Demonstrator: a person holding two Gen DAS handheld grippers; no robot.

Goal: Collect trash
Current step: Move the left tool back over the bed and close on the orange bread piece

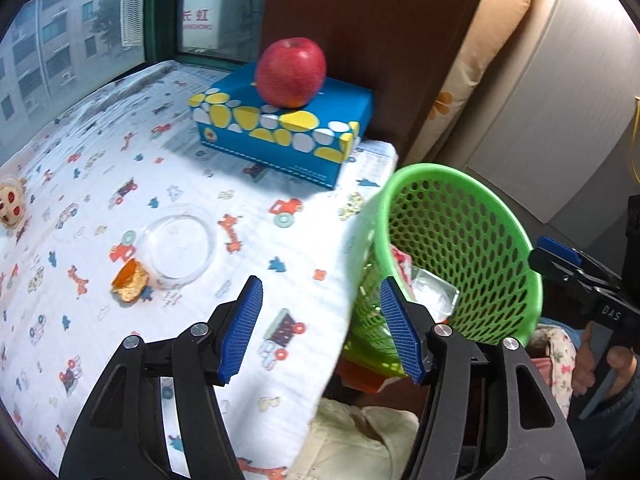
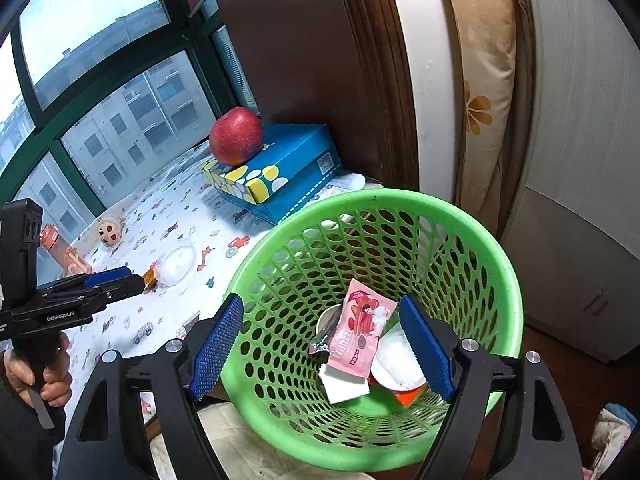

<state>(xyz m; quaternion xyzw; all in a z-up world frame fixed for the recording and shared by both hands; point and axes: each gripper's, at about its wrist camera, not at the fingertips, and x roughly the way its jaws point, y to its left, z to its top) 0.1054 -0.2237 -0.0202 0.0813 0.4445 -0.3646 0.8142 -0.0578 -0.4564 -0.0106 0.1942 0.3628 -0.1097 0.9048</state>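
Trash left on the worktop (image 1: 100,184) counts one piece: a crumpled orange wrapper (image 1: 130,280) touching the rim of one clear round dish (image 1: 178,246). One green mesh basket (image 2: 472,248) sits just off the worktop's edge and holds a pink snack packet (image 2: 358,334), a white cup lid (image 2: 396,360) and a few other scraps that are hard to make out. The left hand-held gripper (image 1: 320,330) hovers above the printed cloth near the edge, its blue pads (image 1: 242,330) spread apart and empty. The right hand-held gripper (image 2: 320,346) points down into the basket, pads apart, gripping nothing. One red apple (image 1: 290,72) rests on one blue tissue box (image 1: 288,132) by the window. One small round toy face (image 2: 110,231) lies further along the cloth.
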